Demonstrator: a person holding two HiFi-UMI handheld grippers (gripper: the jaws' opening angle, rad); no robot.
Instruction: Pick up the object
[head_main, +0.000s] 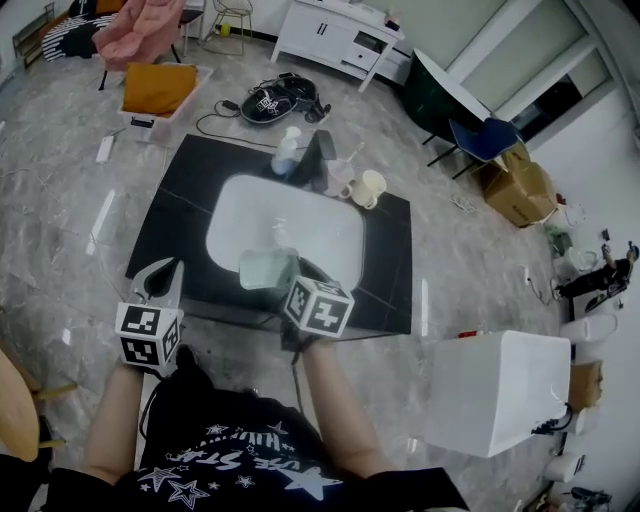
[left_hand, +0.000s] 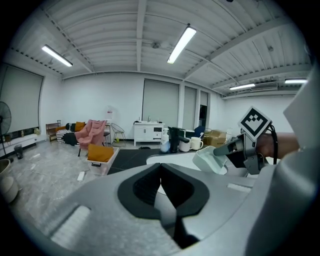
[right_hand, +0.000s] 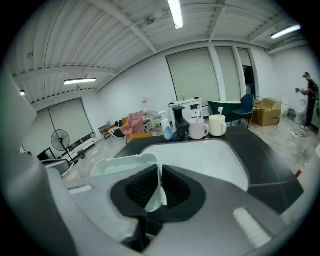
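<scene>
The right tool (right_hand: 159, 186) is clamped on the thin side wall of a pale mint-green container (right_hand: 118, 166). The wall stands upright between the two ribbed black pads, pinched close to its rim, and the open mouth lies to the left of the pads in the right gripper view. In the head view the container hangs off the surface. It is over the near part of a white basin (head_main: 300, 225) set in the black tabletop (head_main: 392, 262).

The left tool (left_hand: 161, 184) has its black pads drawn together along one seam, or all but together; the wide lens makes a hairline gap hard to rule out. Nothing sits between them and they touch nothing. This tool is held at the tabletop's near left corner. Its own view looks across at the right tool and the container.

At the far edge of the tabletop stand a pale blue spray bottle (head_main: 287, 152), a dark upright appliance (head_main: 320, 156) and two light mugs (head_main: 369, 187). They are close together and well apart from the container.

Each tool carries a cube (head_main: 319, 306) with black-and-white square markers; these are patterns, not letters. The person's black shirt (head_main: 240, 462) has white stars and a line of white lettering, which is too warped and small to read. No label shows on the container.
</scene>
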